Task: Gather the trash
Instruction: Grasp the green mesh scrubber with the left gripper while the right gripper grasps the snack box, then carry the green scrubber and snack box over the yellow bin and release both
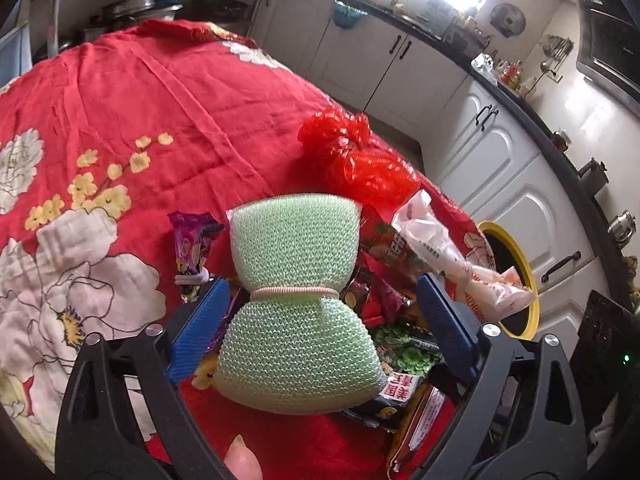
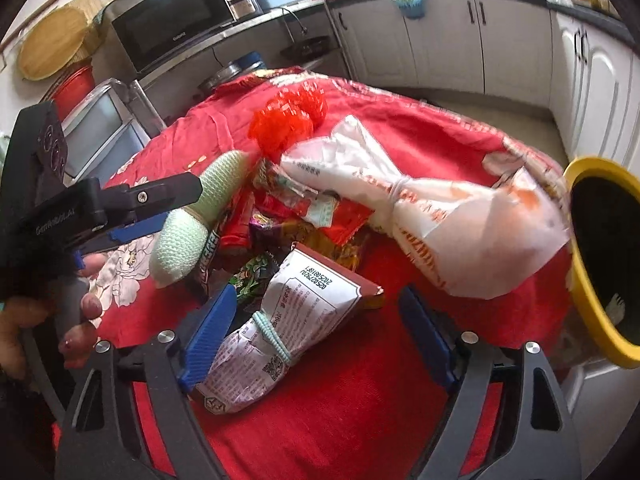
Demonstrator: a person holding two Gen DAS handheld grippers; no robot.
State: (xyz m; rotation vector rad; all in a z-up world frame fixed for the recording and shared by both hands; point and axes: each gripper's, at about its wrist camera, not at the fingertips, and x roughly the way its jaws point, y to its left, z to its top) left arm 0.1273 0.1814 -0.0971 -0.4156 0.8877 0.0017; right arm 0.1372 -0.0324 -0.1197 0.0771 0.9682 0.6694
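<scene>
Trash wrappers (image 2: 304, 216) lie heaped near the table's edge on the red cloth (image 1: 168, 92), beside the yellow-rimmed bin (image 2: 592, 280). The left gripper (image 1: 320, 320) stands wide around a green sponge (image 1: 296, 304); the right gripper (image 2: 316, 332) stands wide around a tied snack bag (image 2: 288, 320), bare cloth beyond.

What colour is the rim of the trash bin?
Yellow. The trash bin's rim circles a black inside, clearest in the right wrist view.

Knitted green mesh sponge (image 1: 296, 312) (rough), crinkly red plastic bag (image 1: 352, 156), matt floral cloth tablecloth (image 1: 120, 92).
</scene>
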